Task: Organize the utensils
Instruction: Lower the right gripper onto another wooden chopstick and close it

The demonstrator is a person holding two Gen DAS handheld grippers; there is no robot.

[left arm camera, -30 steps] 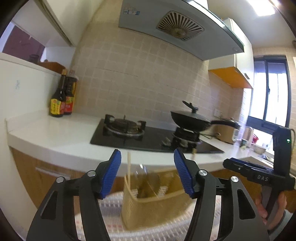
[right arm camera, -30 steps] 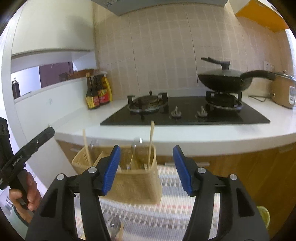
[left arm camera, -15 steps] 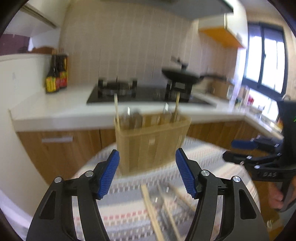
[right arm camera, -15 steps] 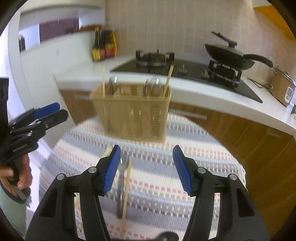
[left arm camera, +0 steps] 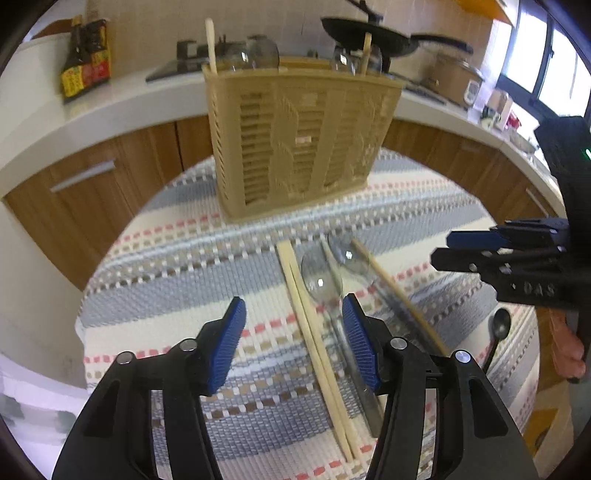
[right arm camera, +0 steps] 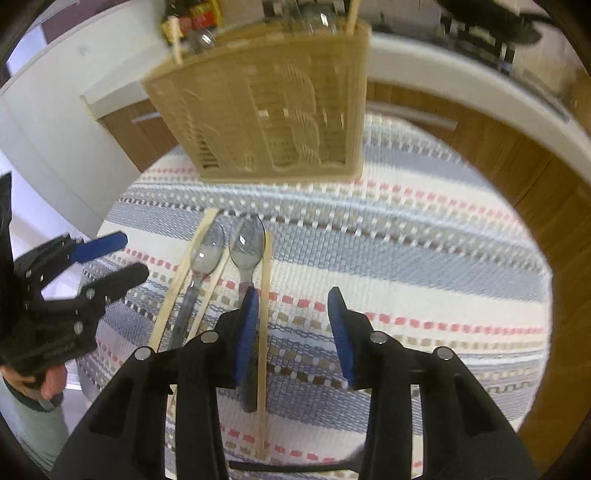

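A tan plastic utensil basket (left arm camera: 301,138) stands at the far side of a round table with a striped cloth (left arm camera: 177,280); it also shows in the right wrist view (right arm camera: 269,114). Spoons and chopsticks stick up from it. On the cloth lie a pair of chopsticks (left arm camera: 314,328), two metal spoons (left arm camera: 321,277), a single chopstick (left arm camera: 399,295) and a small black spoon (left arm camera: 498,328). My left gripper (left arm camera: 293,332) is open and empty above the chopstick pair. My right gripper (right arm camera: 291,321) is open and empty, just right of a single chopstick (right arm camera: 264,325) and the two spoons (right arm camera: 245,247).
A white kitchen counter (left arm camera: 122,107) with wooden cabinets curves behind the table. On it are a black hob, a black pan (left arm camera: 373,31), sauce bottles (left arm camera: 86,55) and a rice cooker (left arm camera: 456,77). A window is at the right.
Both grippers have tilted down from the counter and stove toward the table. The loose chopsticks and spoons on the cloth are in view under the fingers. Both stay open.
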